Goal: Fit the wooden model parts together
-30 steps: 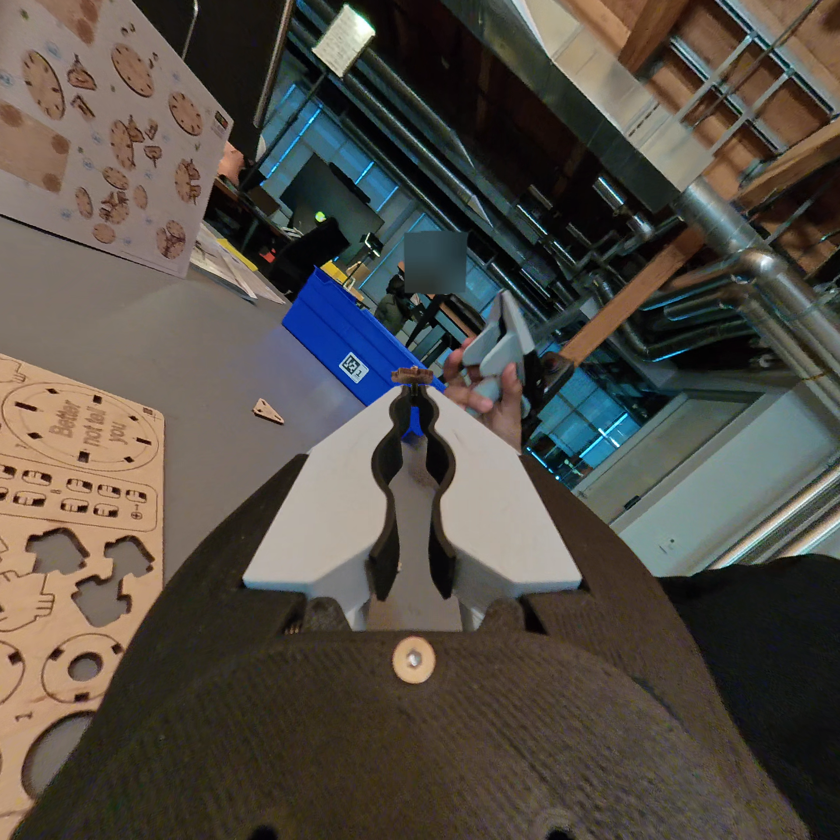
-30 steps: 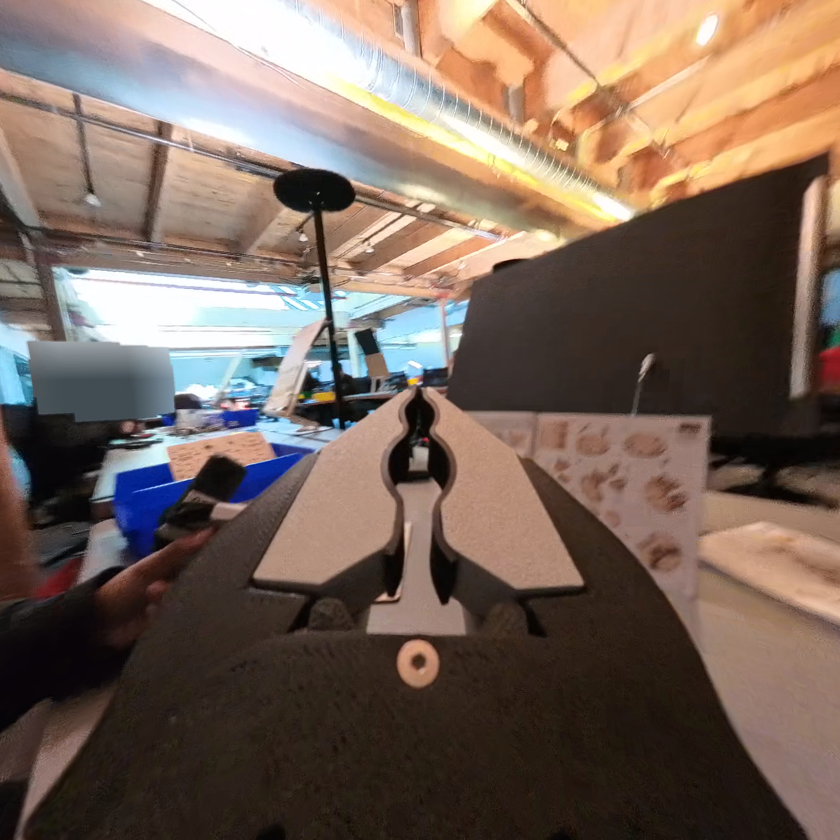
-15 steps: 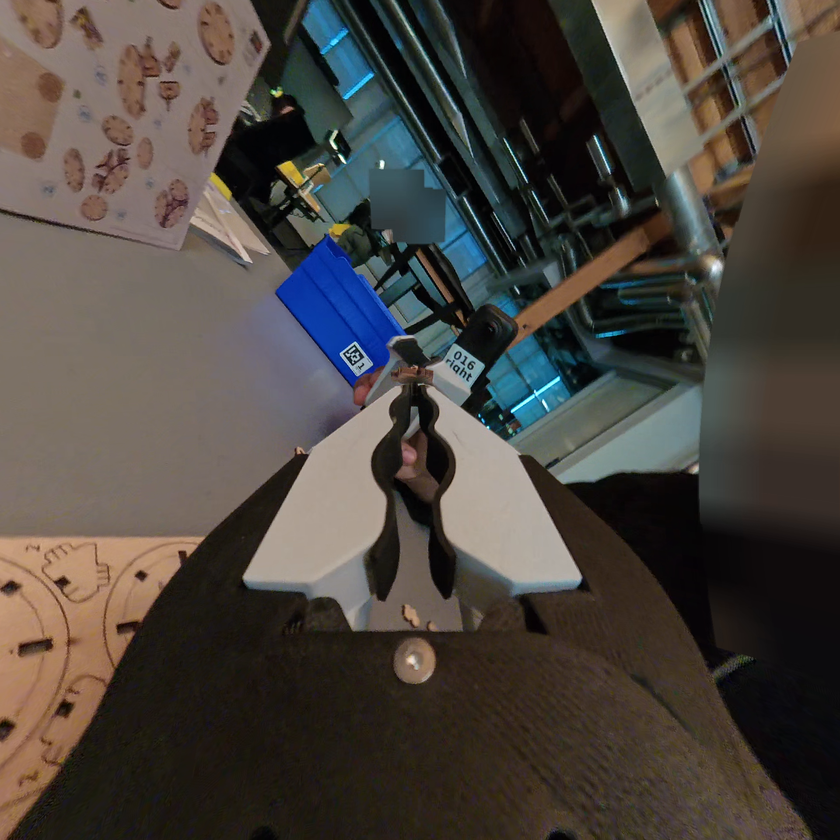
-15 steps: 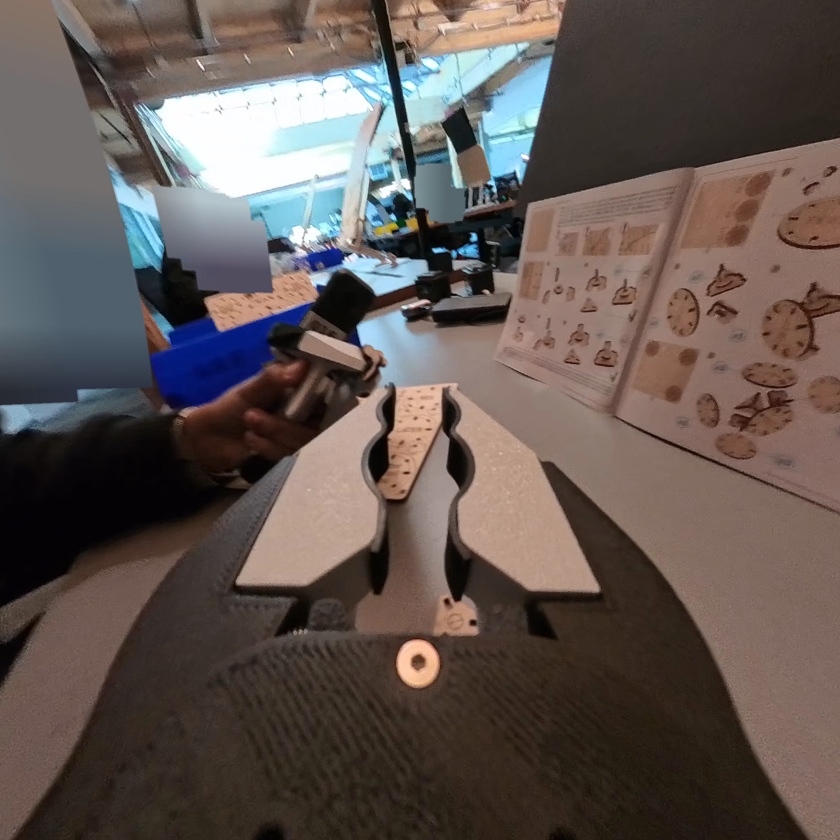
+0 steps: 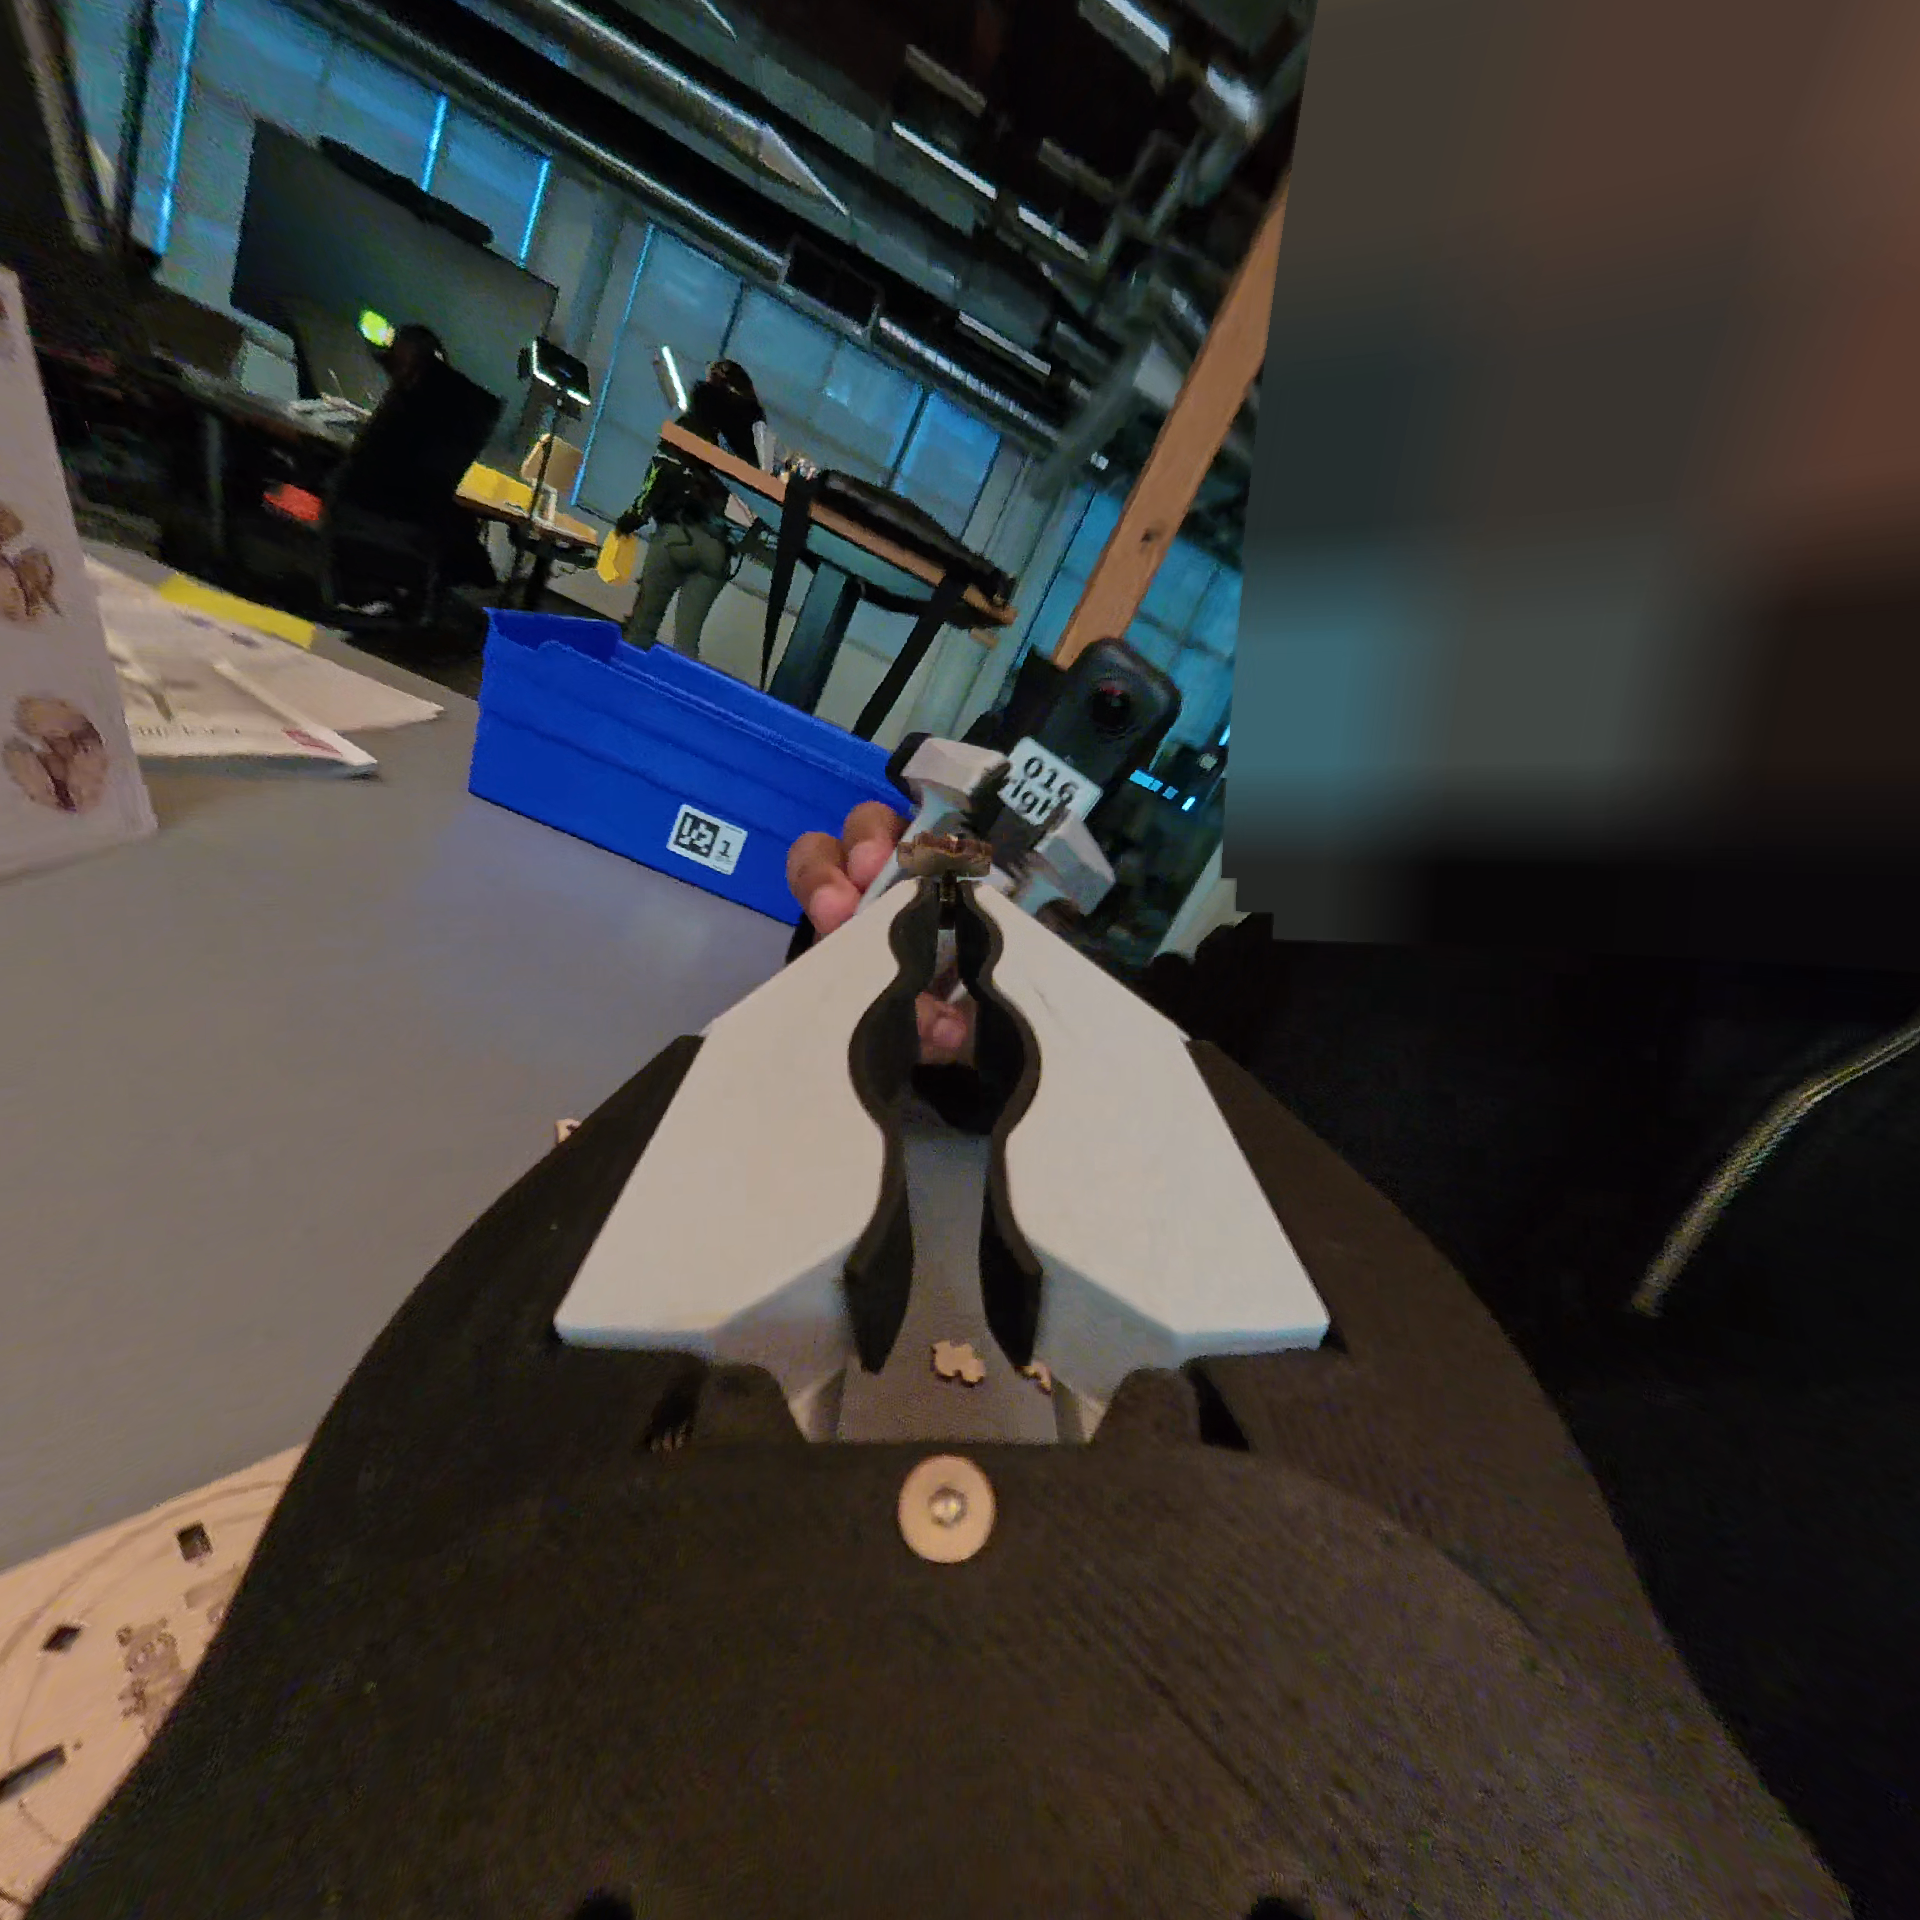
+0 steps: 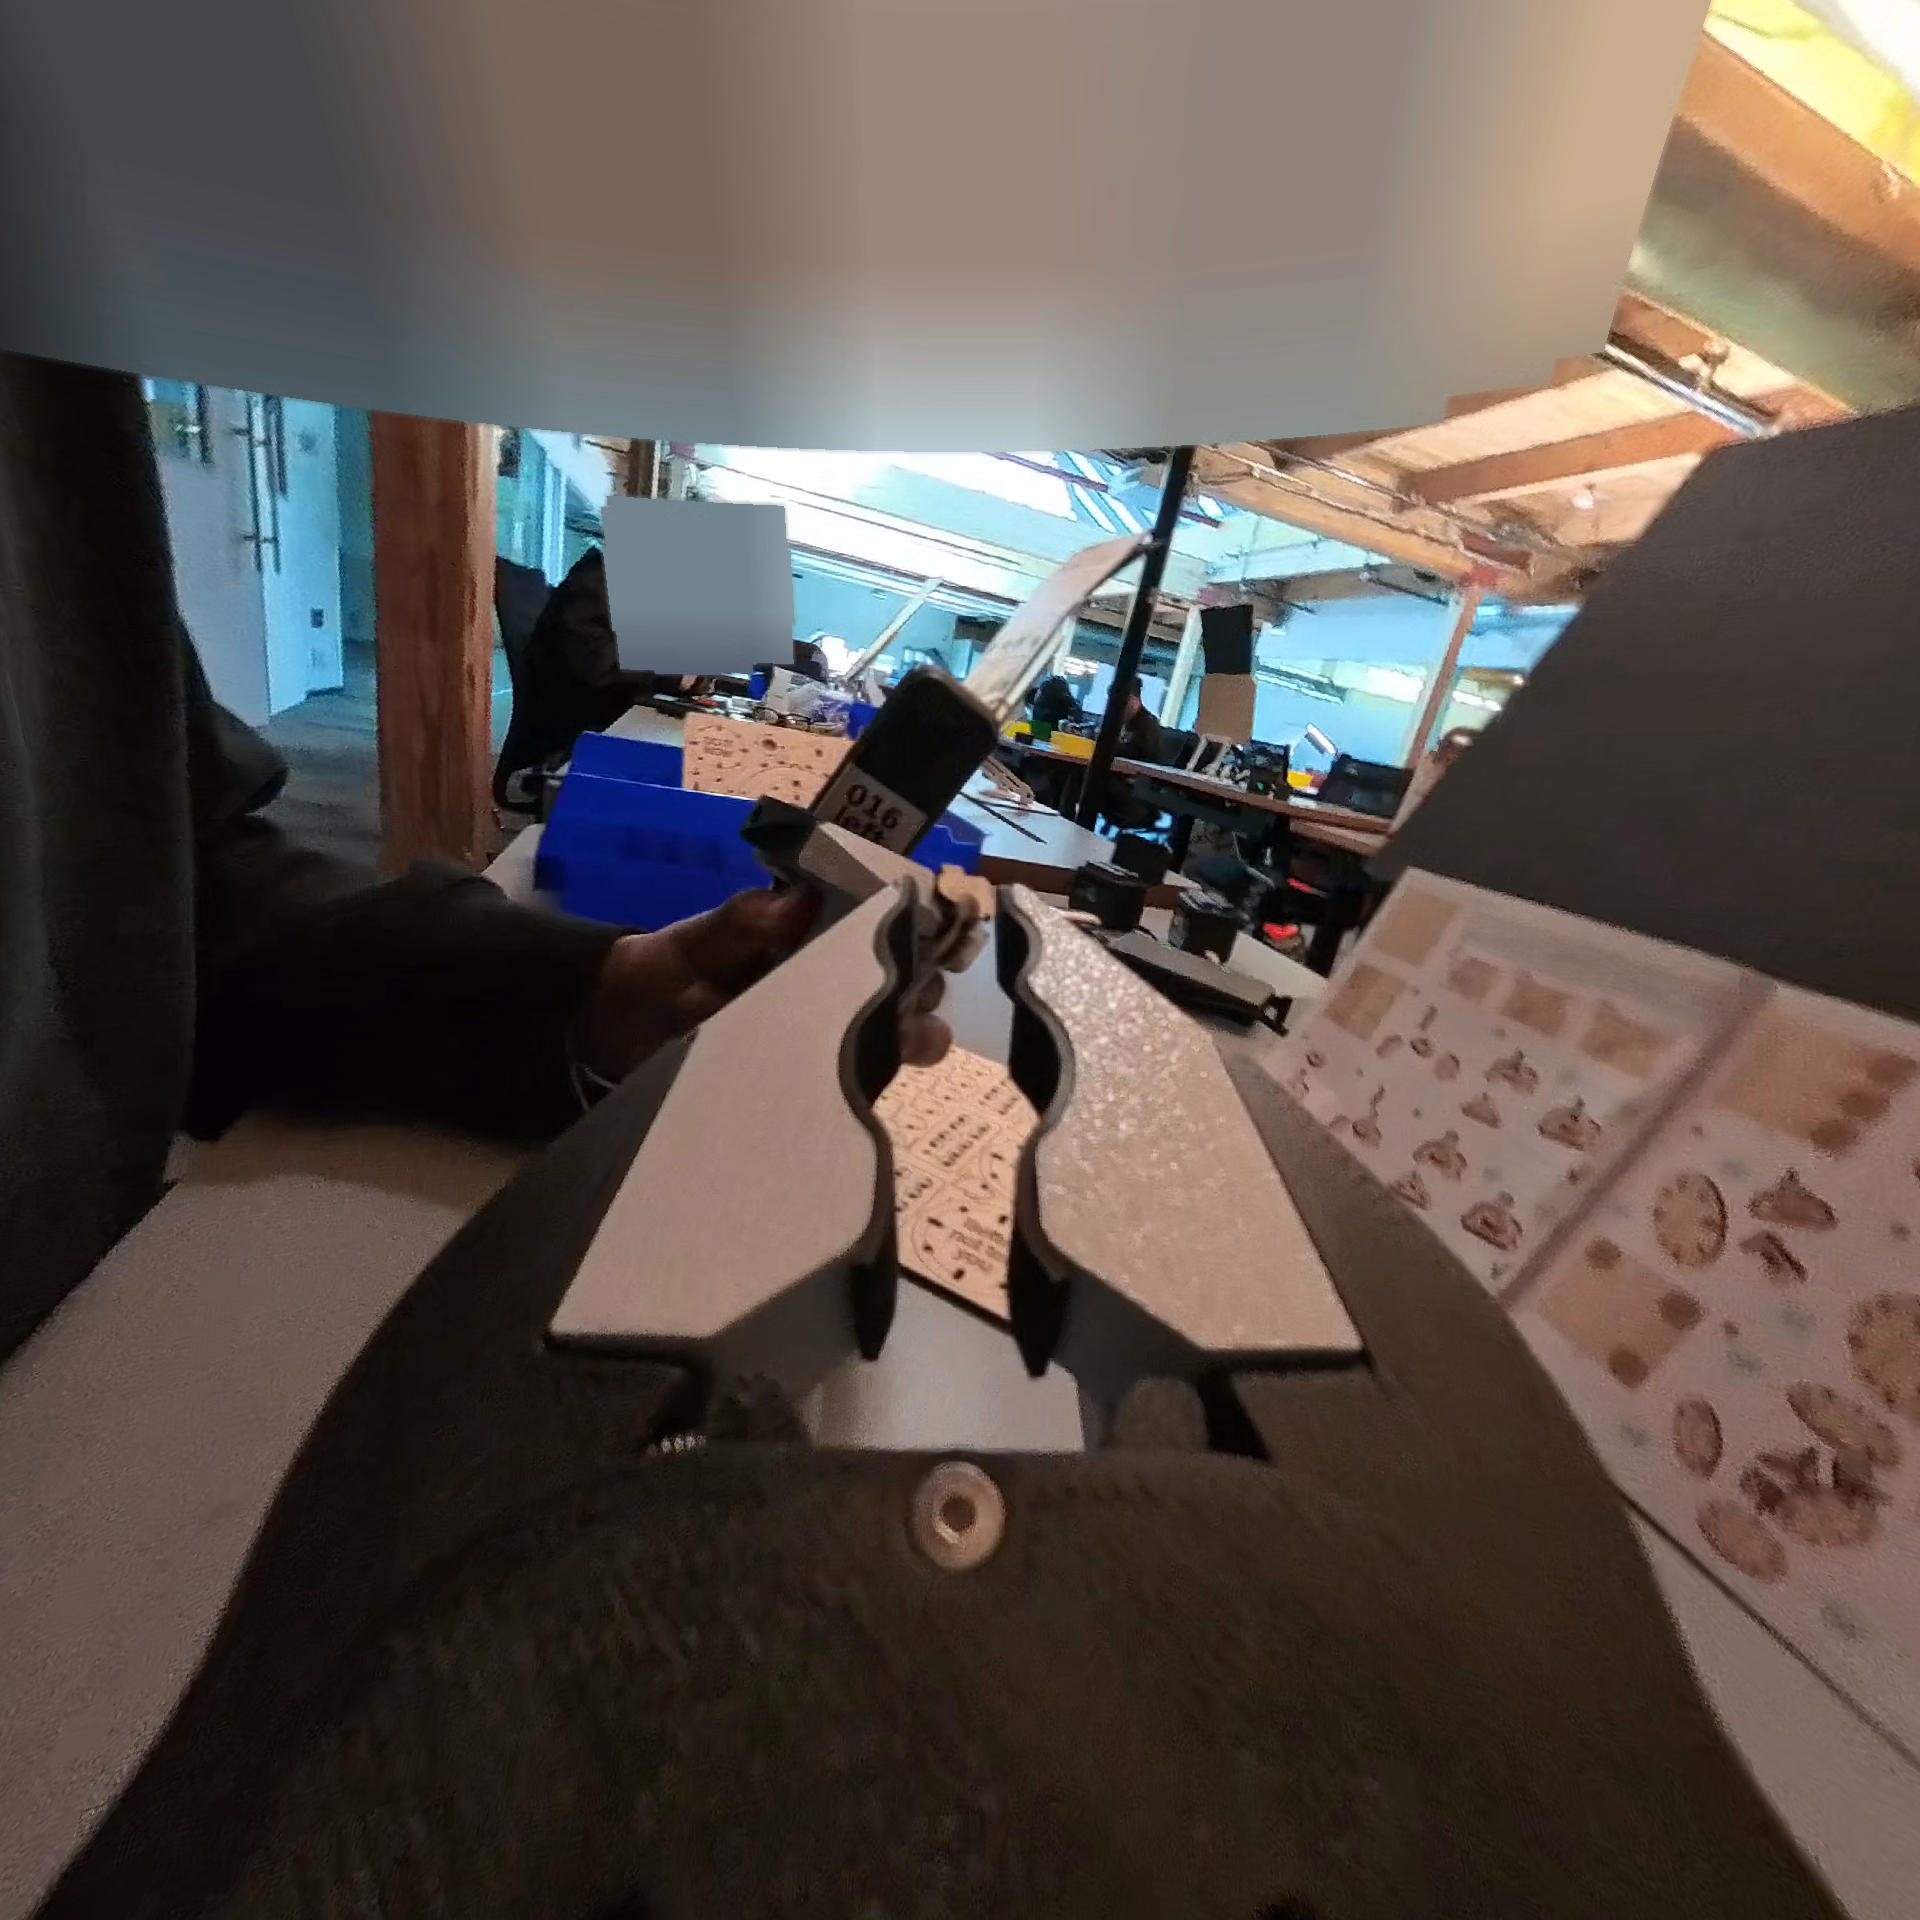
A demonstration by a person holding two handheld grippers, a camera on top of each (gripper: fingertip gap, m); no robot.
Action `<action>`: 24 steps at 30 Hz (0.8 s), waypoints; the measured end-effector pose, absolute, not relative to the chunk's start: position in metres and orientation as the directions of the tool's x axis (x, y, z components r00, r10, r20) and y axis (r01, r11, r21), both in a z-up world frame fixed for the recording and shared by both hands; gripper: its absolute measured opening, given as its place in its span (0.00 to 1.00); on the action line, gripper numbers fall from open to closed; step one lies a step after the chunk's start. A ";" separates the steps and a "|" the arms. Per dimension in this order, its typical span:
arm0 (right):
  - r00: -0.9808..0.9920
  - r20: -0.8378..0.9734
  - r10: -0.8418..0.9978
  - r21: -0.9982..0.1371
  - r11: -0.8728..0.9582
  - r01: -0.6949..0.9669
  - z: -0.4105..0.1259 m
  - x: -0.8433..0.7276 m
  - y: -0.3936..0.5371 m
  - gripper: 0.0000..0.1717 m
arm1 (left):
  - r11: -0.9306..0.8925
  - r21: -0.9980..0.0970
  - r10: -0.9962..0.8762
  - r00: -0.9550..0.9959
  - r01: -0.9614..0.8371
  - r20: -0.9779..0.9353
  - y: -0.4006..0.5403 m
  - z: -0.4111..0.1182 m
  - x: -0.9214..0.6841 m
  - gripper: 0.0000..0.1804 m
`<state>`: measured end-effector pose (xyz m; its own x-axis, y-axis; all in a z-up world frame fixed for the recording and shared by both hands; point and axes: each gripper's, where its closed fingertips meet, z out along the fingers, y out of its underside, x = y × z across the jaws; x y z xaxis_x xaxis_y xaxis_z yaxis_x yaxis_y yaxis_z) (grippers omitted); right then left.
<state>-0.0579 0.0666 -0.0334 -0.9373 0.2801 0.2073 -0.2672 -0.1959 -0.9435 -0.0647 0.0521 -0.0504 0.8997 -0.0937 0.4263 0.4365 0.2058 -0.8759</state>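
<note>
Grey table point(image 5: 260, 1039) under both grippers; open instruction booklet point(image 6: 1621, 1195) propped at right; blue bin point(image 5: 623, 748) at far edge; laser-cut plywood sheet point(image 6: 956, 1174) flat below right gripper; left gripper point(image 5: 948, 881) raised, tips pinched tight on small wooden gear piece point(image 5: 943, 854); right gripper point(image 6: 954, 906) facing it, jaws narrowly apart, gear piece sitting between tips, pads not pressing

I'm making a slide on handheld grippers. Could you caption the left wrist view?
Left gripper shut on a small wooden gear piece, facing the right gripper above a grey table.
</note>
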 end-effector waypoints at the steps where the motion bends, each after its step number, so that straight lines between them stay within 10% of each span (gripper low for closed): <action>1: -0.935 0.224 0.276 -0.940 -0.192 -0.282 -0.032 -0.053 0.064 0.07 | 0.188 -0.902 -0.077 0.921 0.389 0.381 0.055 -0.051 -0.060 0.00; 24: -0.985 -0.044 0.168 -0.953 -0.302 -0.009 -0.032 -0.061 0.071 0.06 | 0.202 -0.910 -0.074 0.932 0.361 0.354 0.070 -0.055 -0.055 0.00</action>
